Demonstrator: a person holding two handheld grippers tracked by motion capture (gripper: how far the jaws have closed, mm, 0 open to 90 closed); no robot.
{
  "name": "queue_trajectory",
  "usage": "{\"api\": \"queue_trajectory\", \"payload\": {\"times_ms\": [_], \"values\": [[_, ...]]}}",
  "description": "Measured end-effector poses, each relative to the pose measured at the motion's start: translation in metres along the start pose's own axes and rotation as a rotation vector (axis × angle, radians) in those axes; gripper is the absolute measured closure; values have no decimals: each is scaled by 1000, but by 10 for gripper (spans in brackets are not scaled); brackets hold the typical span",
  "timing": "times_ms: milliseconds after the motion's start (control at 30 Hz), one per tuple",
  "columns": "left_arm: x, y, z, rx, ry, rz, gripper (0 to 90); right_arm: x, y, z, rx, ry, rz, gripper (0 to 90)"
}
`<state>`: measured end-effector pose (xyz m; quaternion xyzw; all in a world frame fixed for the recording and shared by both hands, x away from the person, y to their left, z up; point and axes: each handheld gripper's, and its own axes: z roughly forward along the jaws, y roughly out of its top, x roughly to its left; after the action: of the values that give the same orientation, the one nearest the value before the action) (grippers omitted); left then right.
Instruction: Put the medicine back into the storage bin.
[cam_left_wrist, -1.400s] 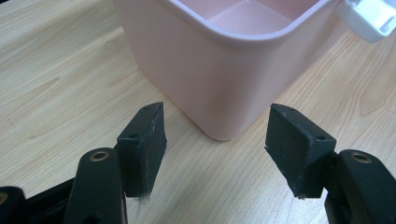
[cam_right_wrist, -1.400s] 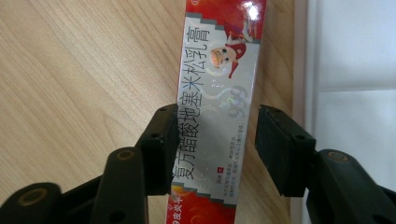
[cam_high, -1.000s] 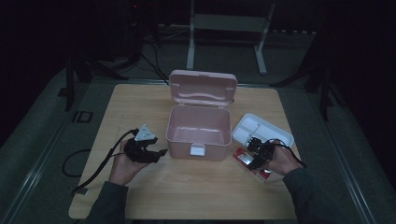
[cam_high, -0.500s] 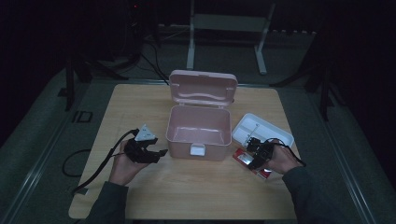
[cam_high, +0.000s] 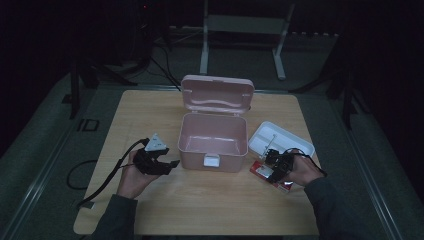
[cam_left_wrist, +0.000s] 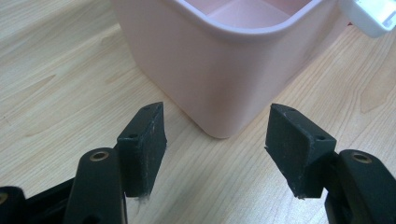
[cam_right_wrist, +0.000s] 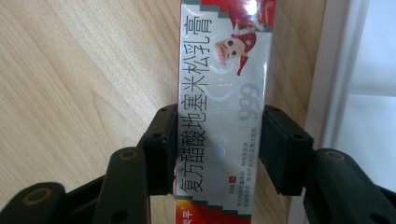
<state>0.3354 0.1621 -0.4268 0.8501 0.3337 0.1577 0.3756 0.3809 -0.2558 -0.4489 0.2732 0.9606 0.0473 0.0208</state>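
A person seated at a wooden table (cam_high: 210, 205) works two hand-held grippers around an open pink box (cam_high: 212, 140), its lid (cam_high: 217, 93) tilted back. Seen from above, the right gripper (cam_high: 272, 170) bends over a small red carton (cam_high: 260, 170) just beside a white tray (cam_high: 281, 141), near the table's right edge; print and grip are too small to read there. The right gripper view supplies both: a silver-and-red ointment carton (cam_right_wrist: 219, 107) with Chinese lettering and a cartoon figure lies lengthwise between the two black jaws, which have just been closing and now sit against its long sides, with the carton still flat on the wood and the tray wall (cam_right_wrist: 336, 93) close alongside. The left gripper (cam_high: 165, 164) rests to the left of the box, well apart from the carton. Its own view shows its jaws spread wide with nothing between them, aimed at a rounded lower corner of the box (cam_left_wrist: 219, 84), bare wood lying between the pads and the wall. Broad open tabletop runs along the near edge, between the person's forearms.
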Motion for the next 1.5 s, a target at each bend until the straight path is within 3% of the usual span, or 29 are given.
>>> {"api": "queue_trajectory", "payload": {"times_ms": [400,900,1100,1500], "values": [[0,0,1,7,-4,4,375,-5,-8,-27,-50,1,2,510],[0,0,0,3,-6,4,376,-9,-9,-76,-103,-24,-46,511],[0,0,-2,-1,-6,5,376,-12,-1,-97,-141,-33,-78,511],[0,0,-2,-1,-7,8,377,-9,23,-128,-153,-58,-142,513]]}}
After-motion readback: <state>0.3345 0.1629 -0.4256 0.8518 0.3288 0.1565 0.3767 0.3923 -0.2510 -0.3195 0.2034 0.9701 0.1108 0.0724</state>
